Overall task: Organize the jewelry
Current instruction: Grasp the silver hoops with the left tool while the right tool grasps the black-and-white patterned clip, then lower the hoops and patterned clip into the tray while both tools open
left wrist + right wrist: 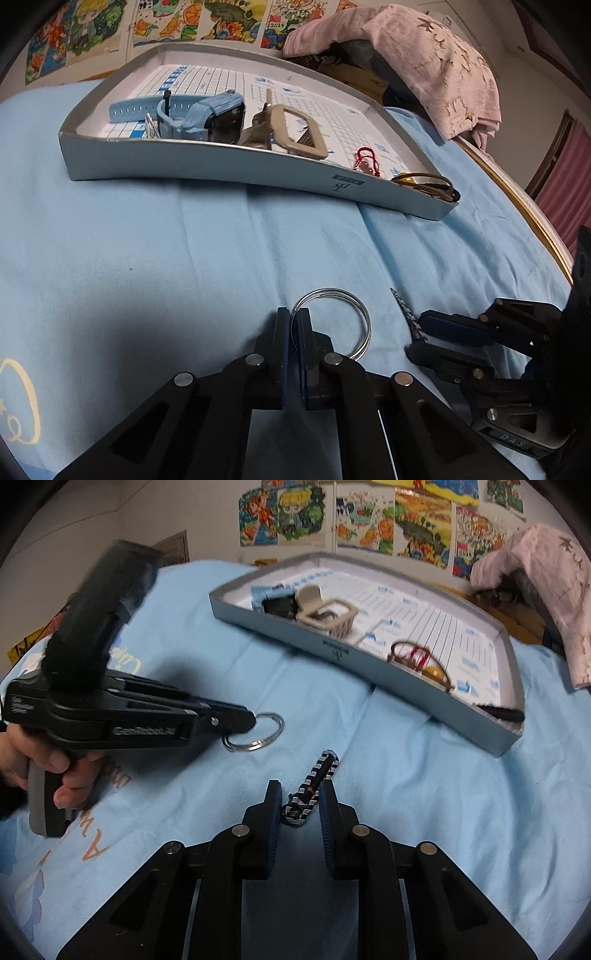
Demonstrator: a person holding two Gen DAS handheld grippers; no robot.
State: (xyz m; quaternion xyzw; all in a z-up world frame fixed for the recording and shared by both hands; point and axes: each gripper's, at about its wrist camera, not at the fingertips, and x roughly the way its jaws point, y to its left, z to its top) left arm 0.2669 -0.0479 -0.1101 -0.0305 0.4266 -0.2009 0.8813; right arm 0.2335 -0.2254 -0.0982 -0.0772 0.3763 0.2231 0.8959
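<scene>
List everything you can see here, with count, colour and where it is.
tray: one, grey, on the sheet
watch: one, blue, tray's left end
buckle: one, beige, middle of the tray
red cord: one, in the tray, toward its right end
rings: two, silver, in the left gripper
clip: one, black-and-white, on the sheet between the right gripper's fingers
sheet: one, light blue
pink cloth: one, behind the tray
drawings: several, colourful, on the wall
left gripper: black, shut on the rings
right gripper: black, open around the clip
hand: one, holding the left gripper

Left gripper (293, 319) clamped on silver ring (341, 325); blue sheet (147, 240); grey tray (221, 166) holding blue watch (199, 114).
</scene>
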